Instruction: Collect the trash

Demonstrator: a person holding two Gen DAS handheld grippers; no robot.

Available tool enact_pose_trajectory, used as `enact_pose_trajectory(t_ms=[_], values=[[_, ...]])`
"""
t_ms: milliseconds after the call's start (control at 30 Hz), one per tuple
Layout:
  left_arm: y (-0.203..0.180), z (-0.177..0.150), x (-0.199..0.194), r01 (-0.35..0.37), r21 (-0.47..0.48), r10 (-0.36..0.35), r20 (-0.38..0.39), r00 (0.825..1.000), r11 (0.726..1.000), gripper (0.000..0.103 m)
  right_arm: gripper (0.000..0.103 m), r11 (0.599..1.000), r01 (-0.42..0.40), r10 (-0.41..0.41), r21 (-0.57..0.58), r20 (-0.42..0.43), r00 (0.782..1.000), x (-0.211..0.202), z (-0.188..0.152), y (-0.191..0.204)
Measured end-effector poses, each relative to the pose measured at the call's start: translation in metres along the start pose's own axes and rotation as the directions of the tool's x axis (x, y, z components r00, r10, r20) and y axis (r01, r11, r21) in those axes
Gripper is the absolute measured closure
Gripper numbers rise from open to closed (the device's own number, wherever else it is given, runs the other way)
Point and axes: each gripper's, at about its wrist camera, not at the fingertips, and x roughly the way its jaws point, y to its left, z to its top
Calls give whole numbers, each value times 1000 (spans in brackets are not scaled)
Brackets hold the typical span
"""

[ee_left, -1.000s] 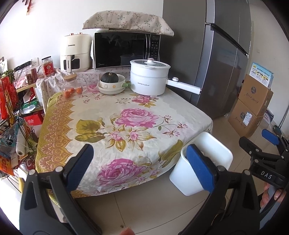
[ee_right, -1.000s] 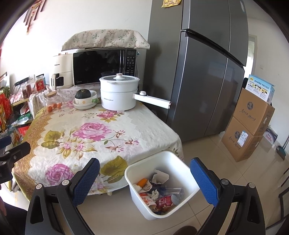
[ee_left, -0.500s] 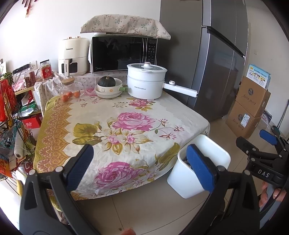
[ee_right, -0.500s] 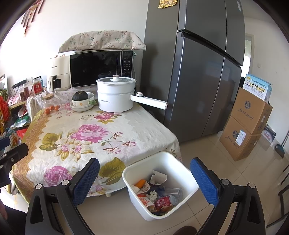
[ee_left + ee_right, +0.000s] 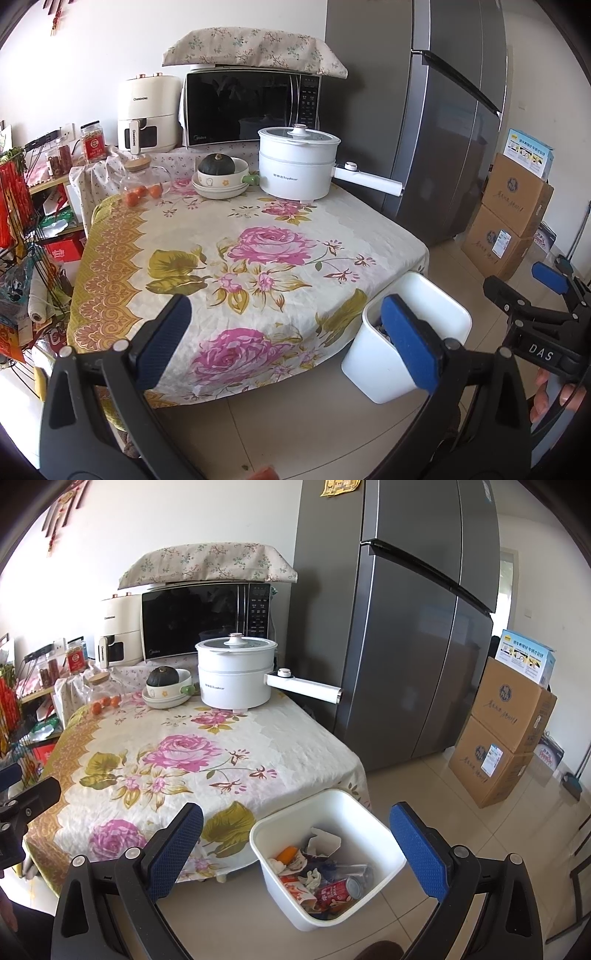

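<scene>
Evidently we hold both tongs spread wide and empty: the left tongs [image 5: 284,338] hang over the near edge of the bench [image 5: 207,236], the right tongs [image 5: 295,843] above the white bin [image 5: 369,823] that stands on the floor just beside the bench's corner. The trash [image 5: 325,877] lies inside that bin: a red can, crumpled paper, an orange scrap, wrappers. On the flowered cloth we see only kitchen things at the far end: a white pot [image 5: 297,164], a bowl with a dark squash [image 5: 218,175], a jar of small oranges [image 5: 144,181].

We judge the collecting nearly or wholly done, so the step in hand is a last look for strays. To do it well, we should sweep both cameras slowly along the cloth and the floor around the bin, keeping the tongs apart and clear of the pot's long handle.

From the left camera the bin's contents are mostly hidden behind one finger. The floor under the bench stays out of sight, and the cluttered rack [image 5: 22,258] at left is too jumbled to sort.
</scene>
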Motion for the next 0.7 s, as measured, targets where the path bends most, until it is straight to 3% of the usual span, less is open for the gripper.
enact_pose_trajectory(t_ms=[700], values=[[0,-2,2,19,-16,-19,-19,1000,1000,1,1,1000,0,0,-6,-10,1000,4,-5,1]])
